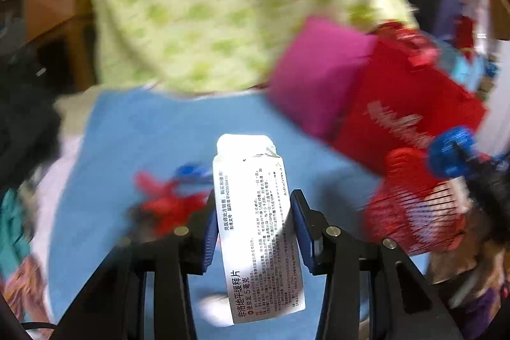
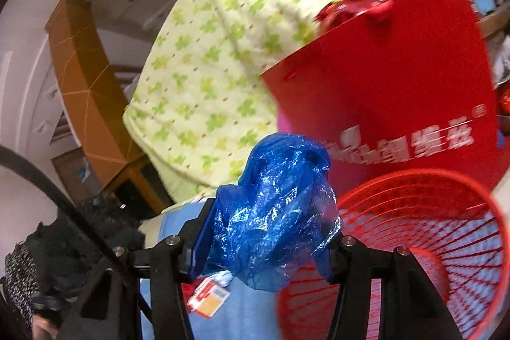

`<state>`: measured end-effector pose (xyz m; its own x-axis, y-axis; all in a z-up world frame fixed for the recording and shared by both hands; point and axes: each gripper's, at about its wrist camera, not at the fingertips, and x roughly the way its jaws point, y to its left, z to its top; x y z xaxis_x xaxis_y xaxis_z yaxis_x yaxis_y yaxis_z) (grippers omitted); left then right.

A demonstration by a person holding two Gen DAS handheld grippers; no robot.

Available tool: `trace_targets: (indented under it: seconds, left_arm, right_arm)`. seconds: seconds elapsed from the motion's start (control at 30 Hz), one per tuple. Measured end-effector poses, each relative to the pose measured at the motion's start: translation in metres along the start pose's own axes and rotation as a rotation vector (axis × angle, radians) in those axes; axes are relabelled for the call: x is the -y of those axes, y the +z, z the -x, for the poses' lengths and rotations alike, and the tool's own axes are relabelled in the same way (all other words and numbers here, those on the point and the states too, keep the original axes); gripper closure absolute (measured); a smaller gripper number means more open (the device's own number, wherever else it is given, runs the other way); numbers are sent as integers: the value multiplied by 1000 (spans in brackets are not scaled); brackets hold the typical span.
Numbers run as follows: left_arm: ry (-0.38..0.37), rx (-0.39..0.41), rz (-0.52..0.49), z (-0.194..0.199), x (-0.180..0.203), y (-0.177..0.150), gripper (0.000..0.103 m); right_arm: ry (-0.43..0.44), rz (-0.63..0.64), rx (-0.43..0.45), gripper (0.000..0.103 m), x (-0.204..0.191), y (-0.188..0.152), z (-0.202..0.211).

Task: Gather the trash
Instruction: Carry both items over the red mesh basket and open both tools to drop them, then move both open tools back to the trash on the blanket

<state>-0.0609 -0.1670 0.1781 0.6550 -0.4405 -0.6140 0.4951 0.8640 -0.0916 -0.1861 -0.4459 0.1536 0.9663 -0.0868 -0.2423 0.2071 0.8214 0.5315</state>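
The red basket (image 2: 414, 244) sits on the blue bed sheet (image 1: 143, 133), mouth open to take trash. The right gripper (image 2: 264, 231) hugs a crumpled blue plastic bag (image 2: 274, 206) just beside the basket. The left gripper (image 1: 253, 225) pinches a white medicine box (image 1: 255, 222), lifted above the sheet.

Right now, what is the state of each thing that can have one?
Left claw: shut on the white medicine box, held off the blue sheet.
Right claw: shut on the crumpled blue plastic bag.
Red mesh basket: tilted, open mouth toward the camera.
Red paper bag: upright.
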Motion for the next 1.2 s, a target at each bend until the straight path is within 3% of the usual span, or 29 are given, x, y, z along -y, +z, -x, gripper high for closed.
trace_targets:
  seconds: [0.23,0.4,0.47,0.53,0.6,0.77,0.93,1.07,1.2]
  left_arm:
    - [-221,80,-75,-18,115,33,56]
    - [-338,22,-83,-51,171,34,55]
    - [-363,12,-99,-60,184,31,50]
    - [-370,-8,-112,-69,196,27,29]
    - [-360,3,-122,-69,201,22,29]
    - [-296,41,-131,-56,170,15,29]
    - [-160,111,-72,-18,85,5,27]
    - [43,142,-1,16,-2,-14,24]
    - [230,137,52,40,-73,-44,24]
  right_arm:
    - [-93,-118,18,45,58,16,19]
    - [-153,-213,-16,44,93,21,18]
    - [-163,-249,-35,43,104,23,17]
    - [-169,-275,-45,41,111,23,17]
    - [-163,-291,-44,33,114,25,16]
    - [-130,-255,1,30,103,22,27]
    - [-20,-127,86,30,57,17,40]
    - [117,10,94,30,3,11,35]
    - [239,114,1,30,-48,-10,14]
